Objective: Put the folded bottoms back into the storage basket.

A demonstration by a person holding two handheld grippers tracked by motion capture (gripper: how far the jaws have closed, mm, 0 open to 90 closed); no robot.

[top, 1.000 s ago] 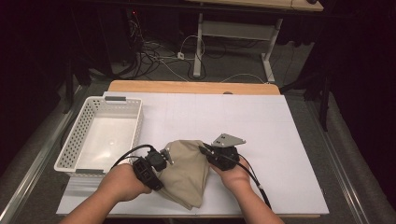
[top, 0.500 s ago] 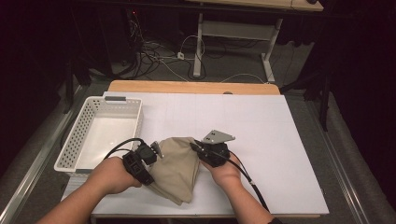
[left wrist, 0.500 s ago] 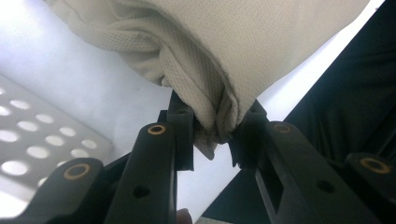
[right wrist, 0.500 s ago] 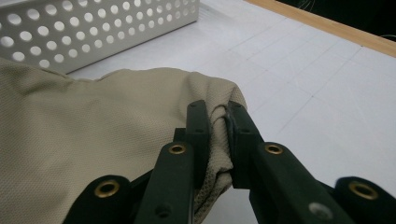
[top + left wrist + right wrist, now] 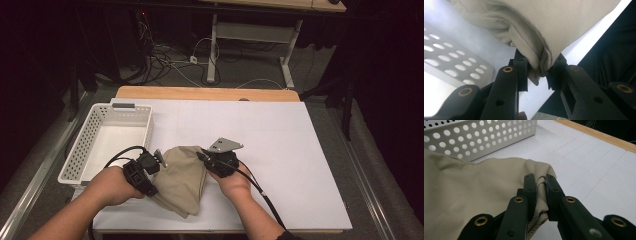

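Cloth: my left hand-held gripper and right hand-held gripper each pinch an edge, carrying it basket-ward.

One beige cloth — one white basket — two grippers

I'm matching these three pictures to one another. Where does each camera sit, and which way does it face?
High view: above the person's side, looking forward and down at the white table; both forearms, left gripper, right gripper.
Left gripper view: on that gripper, along its jaws clamping the beige cloth.
Right gripper view: on that gripper, along its jaws pinching a cloth fold.
Shared: all three show the cloth and the perforated white basket.
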